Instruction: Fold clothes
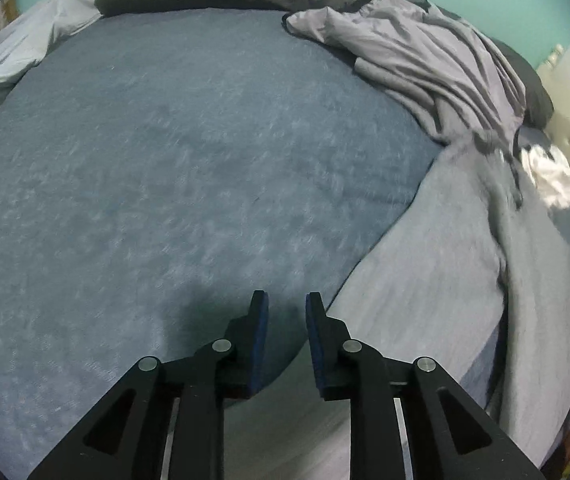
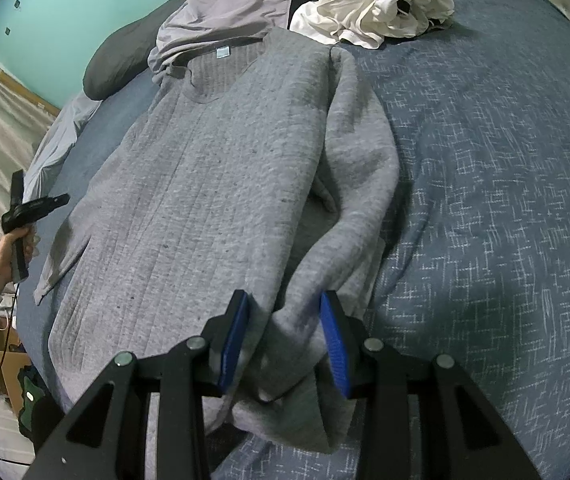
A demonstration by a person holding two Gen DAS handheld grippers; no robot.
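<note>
Our right gripper (image 2: pixel 285 334) stands with its jaws apart astride the grey sweater's (image 2: pixel 213 184) bunched sleeve (image 2: pixel 349 184), not pinching it. Our left gripper (image 1: pixel 287 336) hangs apart over the blue bedspread (image 1: pixel 165 160), holding nothing. The sweater lies flat along the bed, white (image 2: pixel 381 0) and lilac clothes (image 2: pixel 229 12) heaped beyond its collar.

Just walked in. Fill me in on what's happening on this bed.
A person is folding clothes on the blue bedspread with a handheld gripper in each hand. A grey sweater lies spread out flat, one sleeve already brought in along its side. The right gripper is open around the sleeve's cuff end. The left gripper is open and empty, above bare bedspread beside the sweater. A crumpled white garment and a lilac one wait near the pillows.
</note>
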